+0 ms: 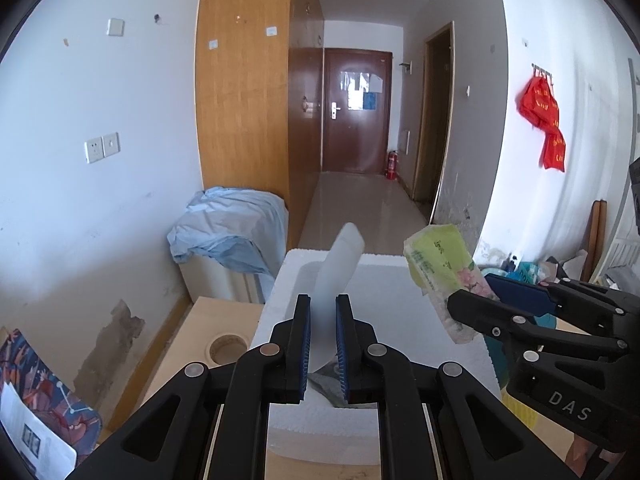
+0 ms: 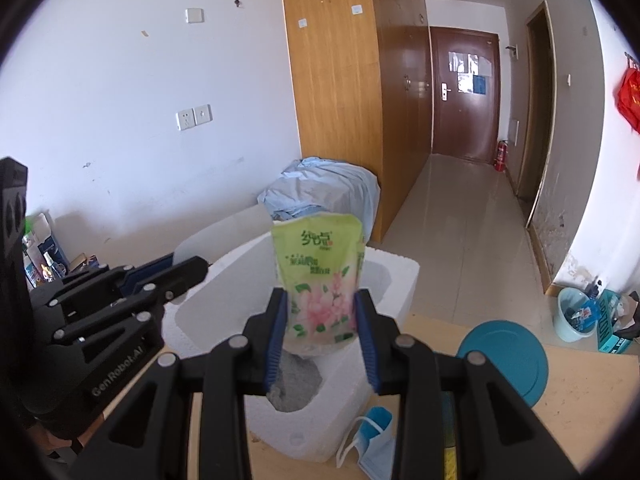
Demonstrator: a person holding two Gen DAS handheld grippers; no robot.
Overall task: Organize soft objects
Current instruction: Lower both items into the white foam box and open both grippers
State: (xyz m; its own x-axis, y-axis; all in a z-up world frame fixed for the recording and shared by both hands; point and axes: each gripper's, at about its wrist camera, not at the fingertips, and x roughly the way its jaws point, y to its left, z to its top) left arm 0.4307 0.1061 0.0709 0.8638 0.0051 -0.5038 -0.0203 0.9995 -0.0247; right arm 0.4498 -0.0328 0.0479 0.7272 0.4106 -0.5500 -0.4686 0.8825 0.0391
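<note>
We hold one soft thing in each hand above the white foam box (image 1: 384,292) on the bench (image 2: 592,380). The left gripper (image 1: 322,344) has its fingers nearly closed on a thin, pale, translucent flat pack (image 1: 338,276), which stands up between the pads. The right gripper (image 2: 323,340) has its fingers partly open and clamped on the sides of a green tissue packet (image 2: 320,280), upright over the box. Something grey (image 2: 296,384) already lies inside. To do this step well, we judge it best to lower each item into the hollow before letting go, one hand at a time, keeping the grippers apart so they do not collide. A blue face mask (image 2: 376,444) waits on the bench just beside the box.
</note>
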